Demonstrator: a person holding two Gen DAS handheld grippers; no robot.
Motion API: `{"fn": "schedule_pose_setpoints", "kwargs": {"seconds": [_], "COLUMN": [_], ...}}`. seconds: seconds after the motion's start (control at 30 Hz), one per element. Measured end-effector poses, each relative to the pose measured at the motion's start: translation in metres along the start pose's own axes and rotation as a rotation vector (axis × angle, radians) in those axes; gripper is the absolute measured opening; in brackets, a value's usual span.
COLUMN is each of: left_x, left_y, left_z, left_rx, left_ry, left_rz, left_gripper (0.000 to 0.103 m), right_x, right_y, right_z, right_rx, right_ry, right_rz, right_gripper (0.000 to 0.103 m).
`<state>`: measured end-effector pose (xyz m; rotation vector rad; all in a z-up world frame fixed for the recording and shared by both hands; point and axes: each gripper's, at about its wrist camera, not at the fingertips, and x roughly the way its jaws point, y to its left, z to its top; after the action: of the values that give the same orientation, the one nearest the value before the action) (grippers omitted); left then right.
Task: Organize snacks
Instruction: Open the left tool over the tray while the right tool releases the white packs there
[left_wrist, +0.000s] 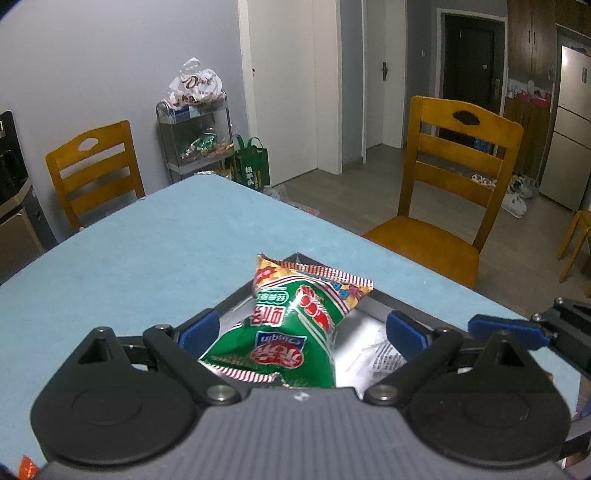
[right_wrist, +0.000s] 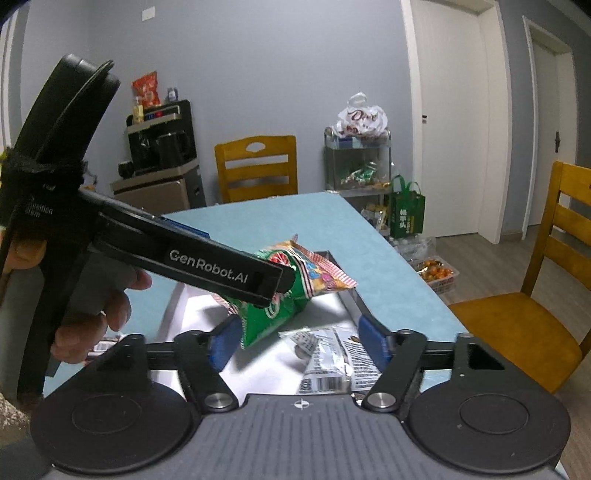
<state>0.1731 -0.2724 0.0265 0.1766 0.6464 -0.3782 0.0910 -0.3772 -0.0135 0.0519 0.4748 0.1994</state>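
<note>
A green and red snack bag (left_wrist: 291, 325) lies between the blue pads of my left gripper (left_wrist: 301, 330), over a shallow metal tray (left_wrist: 402, 308) on the blue table. The left jaws are wide apart and the pads do not touch the bag. In the right wrist view the left gripper (right_wrist: 275, 280) reaches in from the left over the same bag (right_wrist: 291, 291), whose lower end rests on the tray (right_wrist: 192, 314). My right gripper (right_wrist: 295, 341) is open and empty, low over the tray's near side. A white printed packet (right_wrist: 332, 360) lies in the tray.
The table has a light blue cloth (left_wrist: 147, 243). Wooden chairs stand at the far side (left_wrist: 96, 166) and the right (left_wrist: 450, 192). A wire cart with snack bags (left_wrist: 195, 140) and a green bag (left_wrist: 253, 166) stand by the wall. A basket of oranges (right_wrist: 436, 273) sits on the floor.
</note>
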Motion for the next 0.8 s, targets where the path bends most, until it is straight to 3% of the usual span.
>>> {"fn": "schedule_pose_setpoints", "kwargs": {"seconds": [0.27, 0.8], "left_x": [-0.041, -0.128], "left_y": [0.014, 0.068], "left_z": [-0.007, -0.038], "left_rx": [-0.011, -0.051], "left_ry": [-0.041, -0.114], "left_rz": [0.003, 0.032], "left_gripper": [0.098, 0.099], "right_x": [-0.016, -0.031], "right_y": [0.016, 0.075], "right_z": [0.004, 0.013], "right_rx": [-0.018, -0.099], "right_ry": [-0.013, -0.012], "right_rz": [-0.003, 0.026], "right_gripper": [0.087, 0.092]}}
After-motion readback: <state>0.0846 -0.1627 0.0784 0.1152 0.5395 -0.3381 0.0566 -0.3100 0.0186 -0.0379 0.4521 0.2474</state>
